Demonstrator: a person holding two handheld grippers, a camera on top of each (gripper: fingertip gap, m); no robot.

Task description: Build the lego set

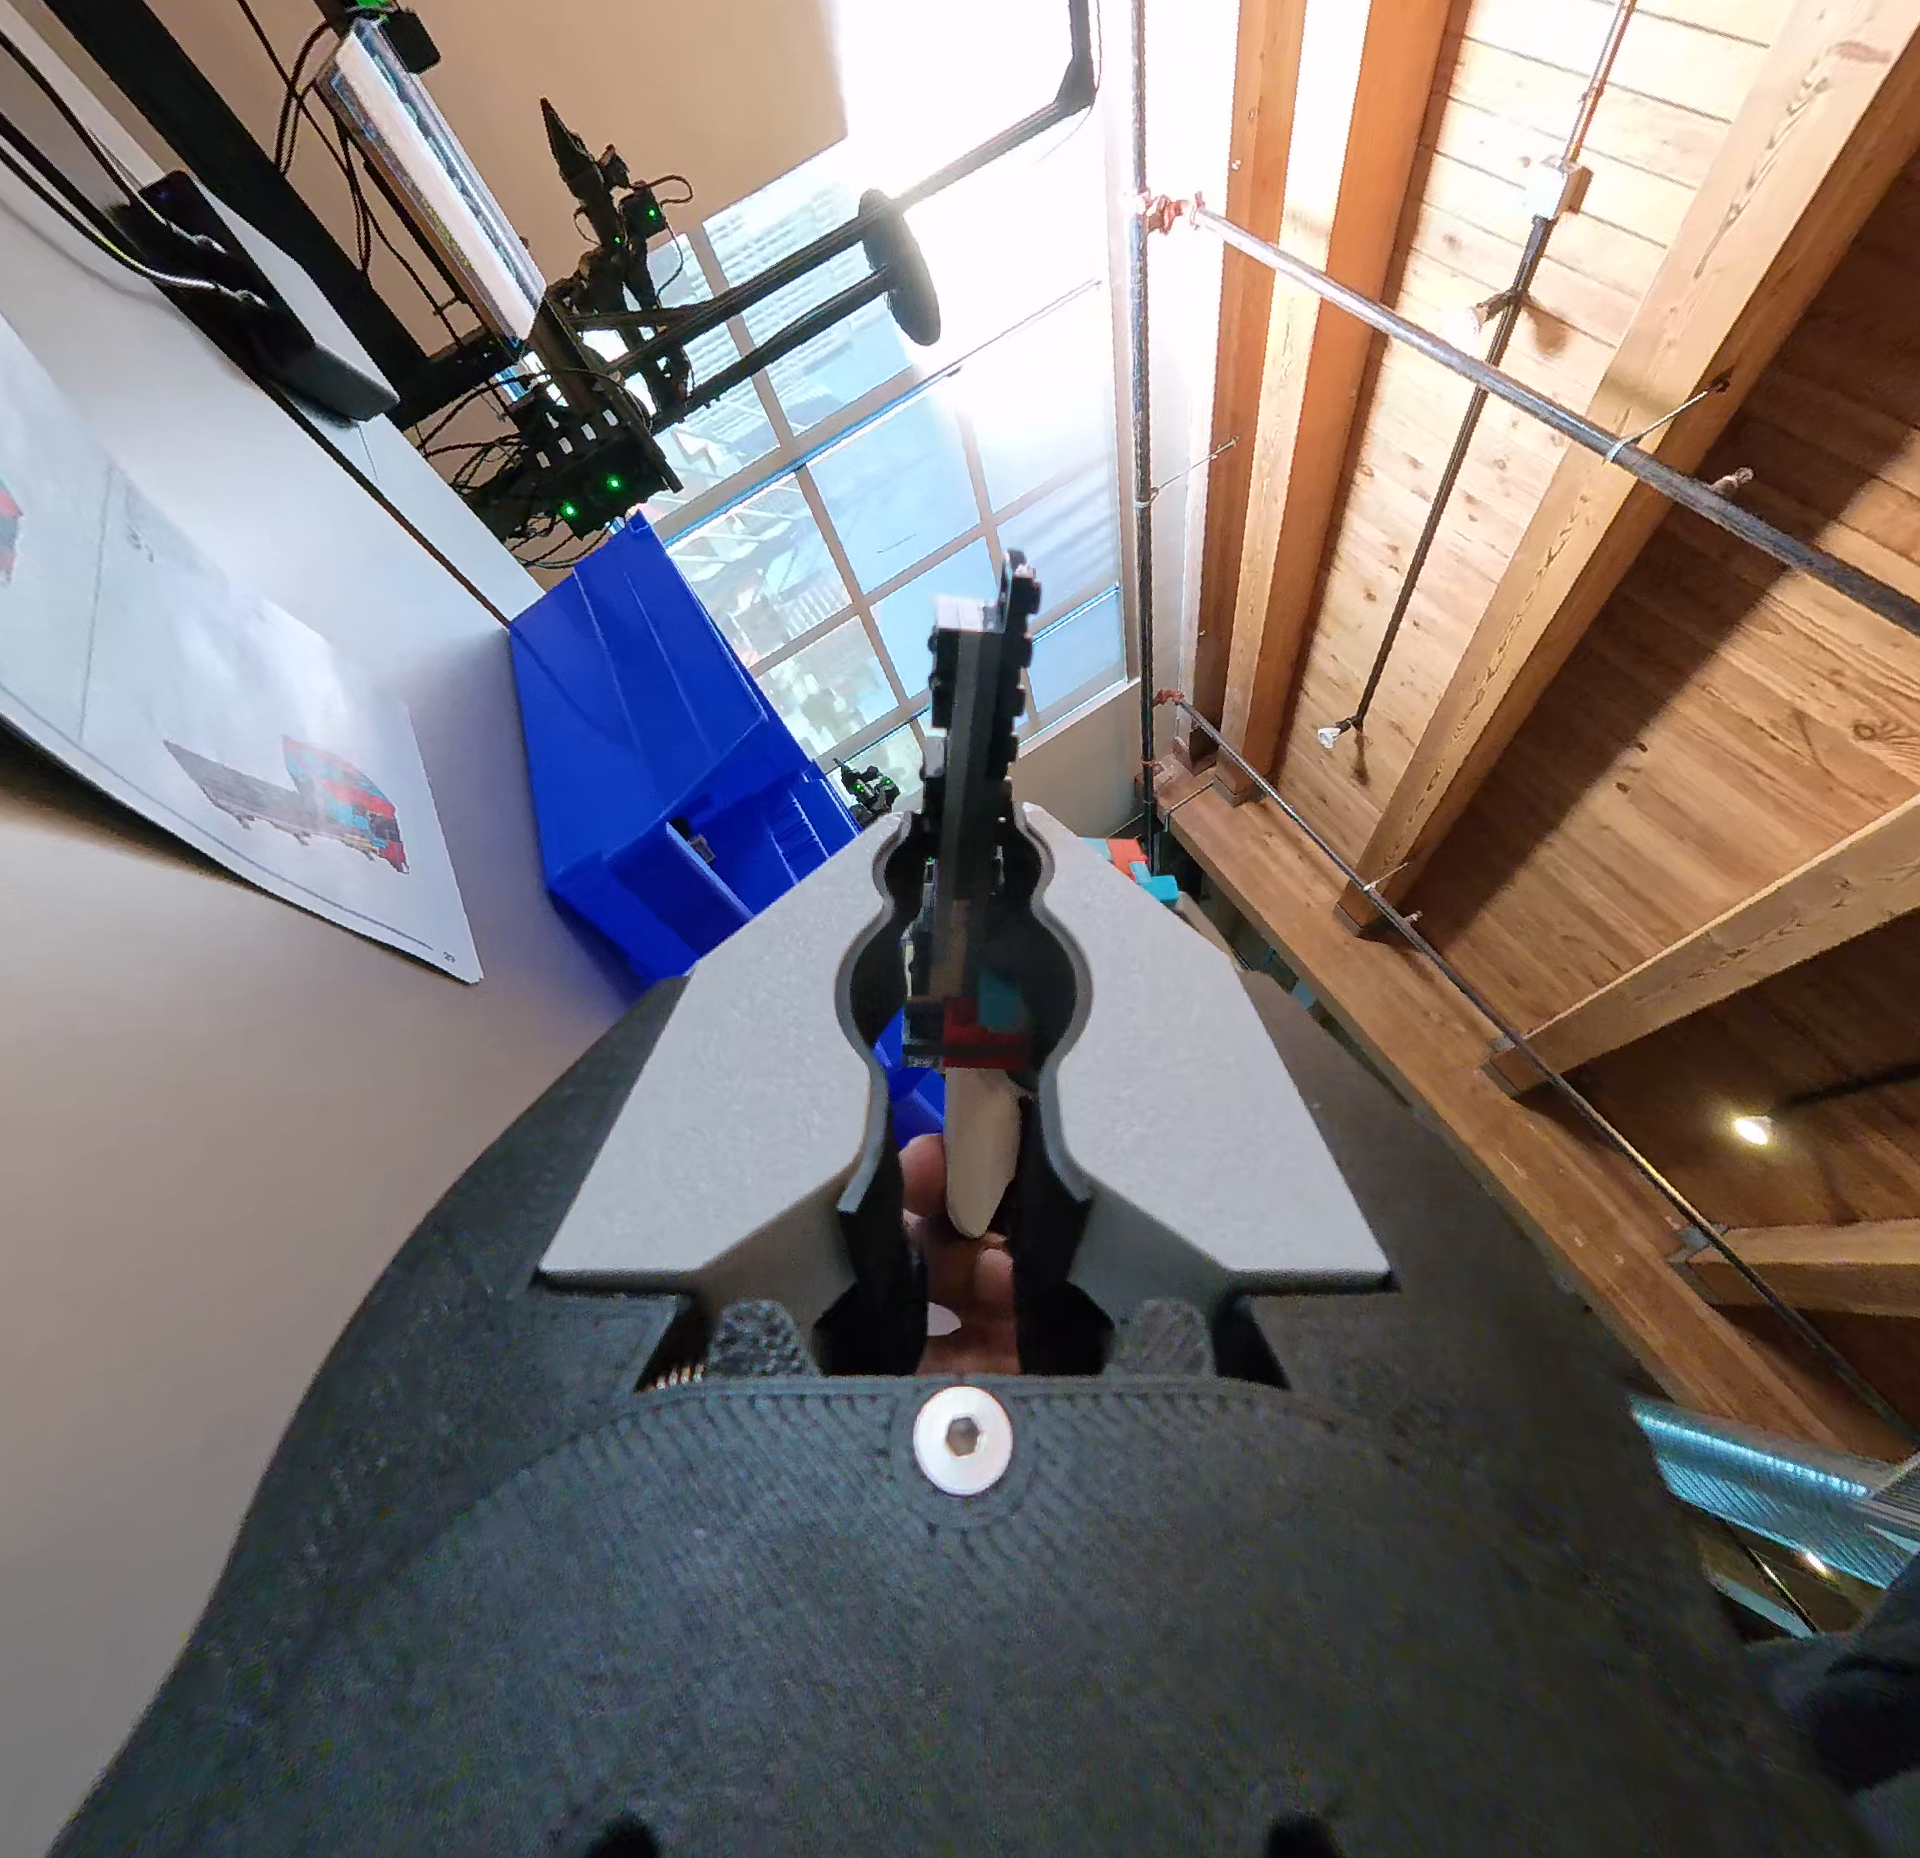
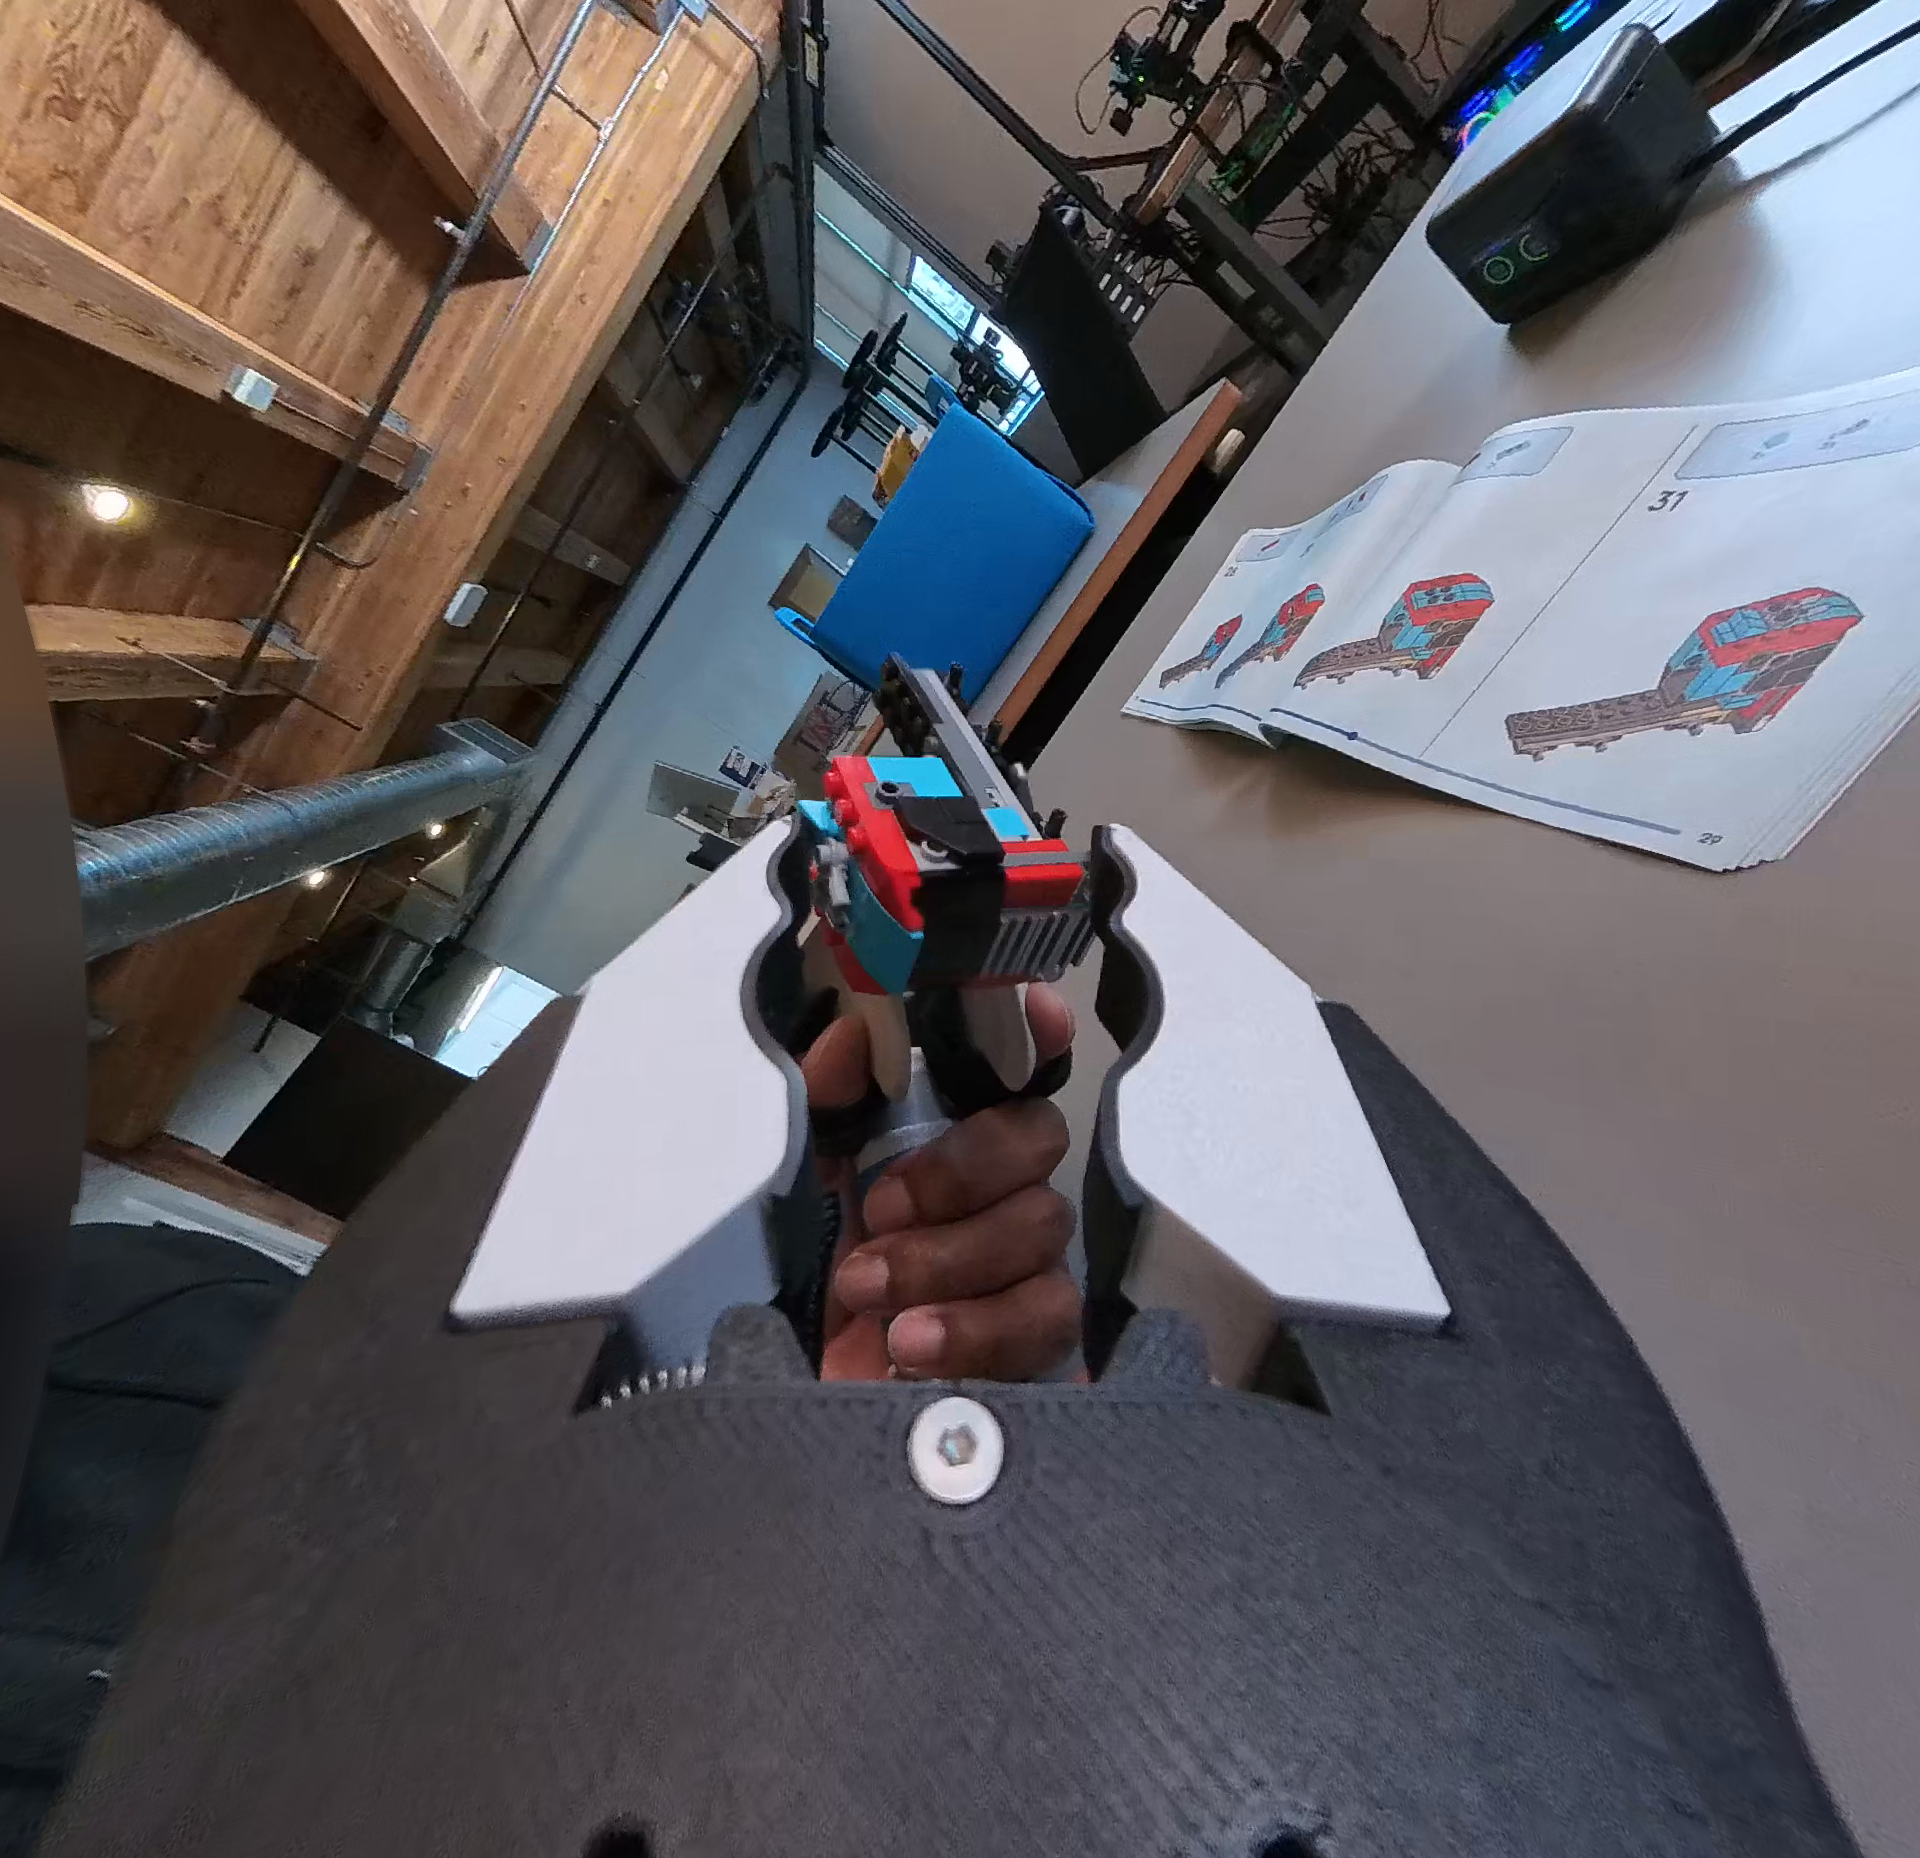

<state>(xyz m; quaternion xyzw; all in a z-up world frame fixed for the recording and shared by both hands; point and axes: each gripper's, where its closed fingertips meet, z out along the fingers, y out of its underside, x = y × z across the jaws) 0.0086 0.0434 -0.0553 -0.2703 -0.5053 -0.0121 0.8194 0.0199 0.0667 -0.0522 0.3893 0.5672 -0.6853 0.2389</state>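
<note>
The lego model (image 2: 935, 873) has a red, teal and black cab and a long dark grey studded plate (image 2: 940, 728) running away from me. My right gripper (image 2: 951, 852) is shut on the cab, one finger on each side, and holds it in the air beside the table. In the left wrist view the same model (image 1: 977, 728) shows edge-on as a thin dark plate pointing up. My left gripper (image 1: 971, 832) is shut on it near the cab end (image 1: 977, 1029). A hand (image 2: 956, 1216) and beige gripper parts show behind the model.
The open instruction booklet (image 2: 1558, 645) lies on the grey-brown table (image 2: 1455, 1133); it also shows in the left wrist view (image 1: 270, 759). A blue bin (image 1: 644, 748) stands past the booklet. A black box (image 2: 1558, 198) sits at the table's far end. Wooden beams fill the background. Both grippers' tips are close together, under 4 cm apart.
</note>
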